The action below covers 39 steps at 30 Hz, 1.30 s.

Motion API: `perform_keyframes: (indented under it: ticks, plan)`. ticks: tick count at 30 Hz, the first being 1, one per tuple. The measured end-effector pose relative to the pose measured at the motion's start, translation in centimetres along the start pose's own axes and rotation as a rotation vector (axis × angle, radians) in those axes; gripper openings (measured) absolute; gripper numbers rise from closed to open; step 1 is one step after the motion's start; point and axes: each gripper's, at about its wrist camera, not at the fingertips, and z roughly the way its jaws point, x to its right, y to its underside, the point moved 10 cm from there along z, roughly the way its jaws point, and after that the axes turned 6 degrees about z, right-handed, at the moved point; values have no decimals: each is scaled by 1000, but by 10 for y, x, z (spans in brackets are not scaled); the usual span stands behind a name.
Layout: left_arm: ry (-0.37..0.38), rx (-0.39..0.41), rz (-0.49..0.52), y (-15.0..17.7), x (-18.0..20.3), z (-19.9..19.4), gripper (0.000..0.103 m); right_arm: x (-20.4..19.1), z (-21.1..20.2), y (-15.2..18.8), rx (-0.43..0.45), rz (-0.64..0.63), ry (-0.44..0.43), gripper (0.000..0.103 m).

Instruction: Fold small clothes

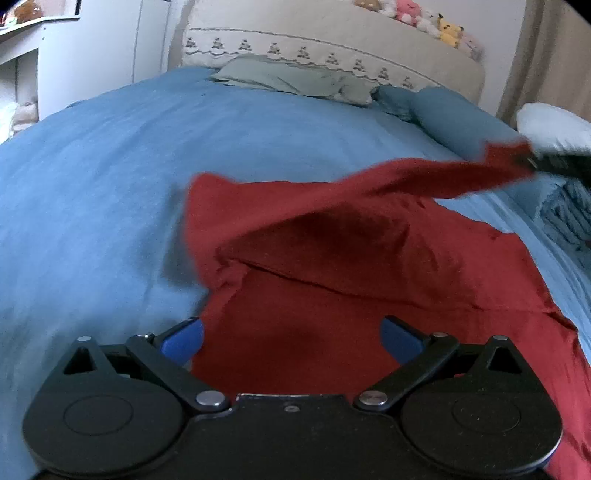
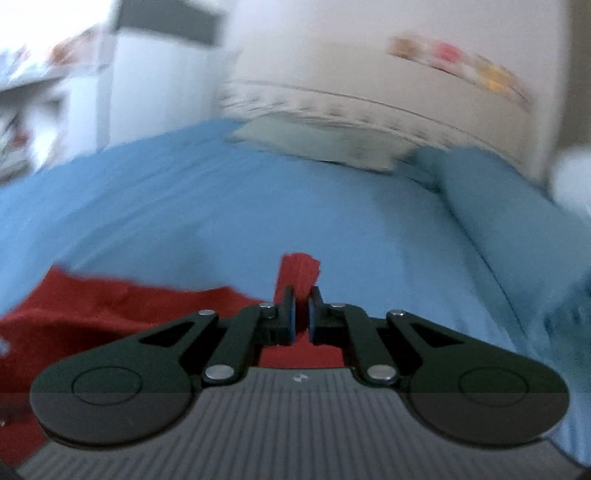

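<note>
A red garment (image 1: 332, 258) lies on the blue bedspread (image 1: 110, 184). My left gripper (image 1: 291, 338) is open and empty, its blue pads (image 1: 184, 338) just above the garment's near part. My right gripper (image 2: 302, 314) is shut on a corner of the red garment (image 2: 299, 269) and holds it lifted off the bed. In the left wrist view the right gripper (image 1: 554, 162) shows at the far right, pulling that corner up and to the right so the cloth stretches in a raised fold. The right wrist view is blurred.
Pillows lie at the head of the bed: a grey-green one (image 1: 288, 77), a blue one (image 1: 454, 118), a white one (image 1: 554, 125). A beige headboard (image 1: 332, 40) carries plush toys (image 1: 424, 16). A knitted blue item (image 1: 569, 214) lies at the right. White furniture (image 1: 74, 55) stands left.
</note>
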Motion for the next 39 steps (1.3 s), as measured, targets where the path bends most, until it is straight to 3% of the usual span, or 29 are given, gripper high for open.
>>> perform_keyframes:
  ticks: [4, 9, 12, 17, 19, 22, 23, 24, 25, 26, 27, 29, 32, 34, 36, 39]
  plan:
    - [-16, -11, -18, 2, -6, 3, 103, 63, 10, 53, -91, 177, 71, 21]
    - [-23, -28, -35, 6, -11, 6, 103, 87, 18, 112, -171, 329, 59, 21]
    - [-32, -28, -24, 5, -11, 6, 103, 91, 15, 108, -139, 355, 44, 21]
    - [-48, -39, 1, 8, -10, 11, 103, 105, -5, 71, 27, 332, 33, 21]
    - [-57, -41, 15, 9, -10, 11, 103, 115, -3, 88, -21, 340, 66, 22]
    - [-64, -44, 32, 11, -11, 11, 103, 123, 15, 134, -184, 351, 113, 36]
    - [-65, -44, 33, 11, -11, 12, 103, 126, 15, 144, -199, 348, 140, 43]
    - [-65, -44, 31, 11, -12, 12, 103, 129, 11, 146, -171, 361, 147, 54]
    - [-65, -45, 28, 11, -12, 11, 103, 133, 4, 147, -150, 383, 180, 78]
    - [-64, -46, 27, 11, -12, 12, 103, 136, -3, 146, -131, 398, 220, 85]
    - [-65, -46, 27, 11, -12, 12, 103, 136, -12, 141, -89, 398, 234, 85]
    - [-70, -48, 34, 11, -12, 13, 103, 123, -22, 130, -15, 379, 181, 85]
    - [-85, -49, 68, 13, -9, 13, 103, 93, -14, 124, -31, 298, 71, 85]
    - [-95, -49, 91, 16, -8, 14, 103, 77, 3, 131, -88, 241, 29, 84]
    - [-99, -44, 108, 18, -7, 14, 103, 75, 21, 147, -161, 233, 33, 83]
    - [-111, -33, 117, 25, -12, 13, 103, 85, 27, 150, -151, 286, 52, 83]
